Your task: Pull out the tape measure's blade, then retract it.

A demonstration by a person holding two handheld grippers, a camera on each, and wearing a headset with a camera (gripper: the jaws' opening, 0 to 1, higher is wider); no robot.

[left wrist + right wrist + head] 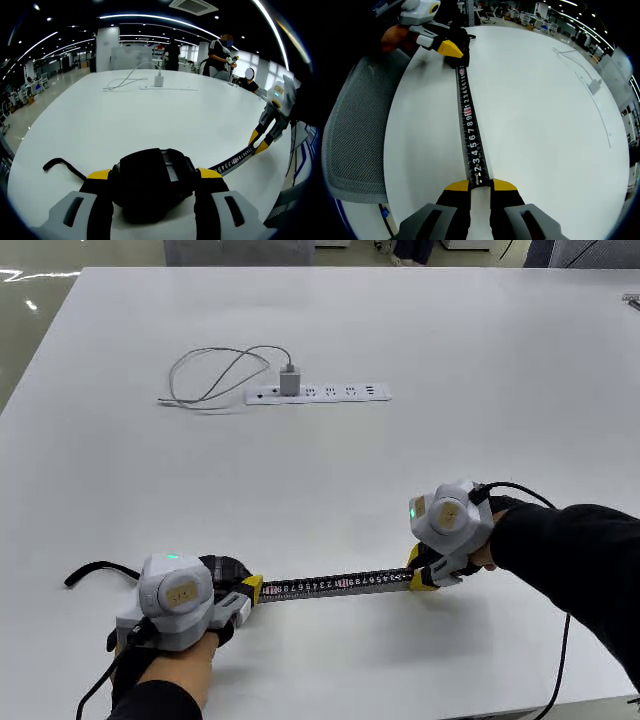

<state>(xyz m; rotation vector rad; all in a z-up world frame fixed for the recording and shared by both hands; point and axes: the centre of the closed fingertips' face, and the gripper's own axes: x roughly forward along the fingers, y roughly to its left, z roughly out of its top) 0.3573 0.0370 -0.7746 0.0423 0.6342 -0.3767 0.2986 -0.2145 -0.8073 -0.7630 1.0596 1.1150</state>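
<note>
Black wrist strap (95,570) trails on the white tabletop (450,390) outboard of the left gripper (248,592). That gripper is clenched on the black, rounded tape measure case (152,182), with a yellow-tipped jaw on each flank. The case sits low on the table, probably pinned there as the fixed end so it cannot slide toward the pull.

Dark steel blade (335,585) with white numerals and red marks runs flat along the surface from the case mouth across to the right gripper (480,186). The blade is straight, with no sag or twist visible.

Right gripper's jaws are closed on the blade's tip, low numerals just ahead of them. Gripping at the very end likely gives the cleanest pull in line with the case.

Only container is the case itself. The remaining blade is presumably coiled inside, contents not visible.

Beyond both grippers, well apart: white power strip (320,393) with white charger (289,380) plugged in, and looped grey cable (215,375).

Judgement: pull-out under way or near done, retraction not yet begun.
</note>
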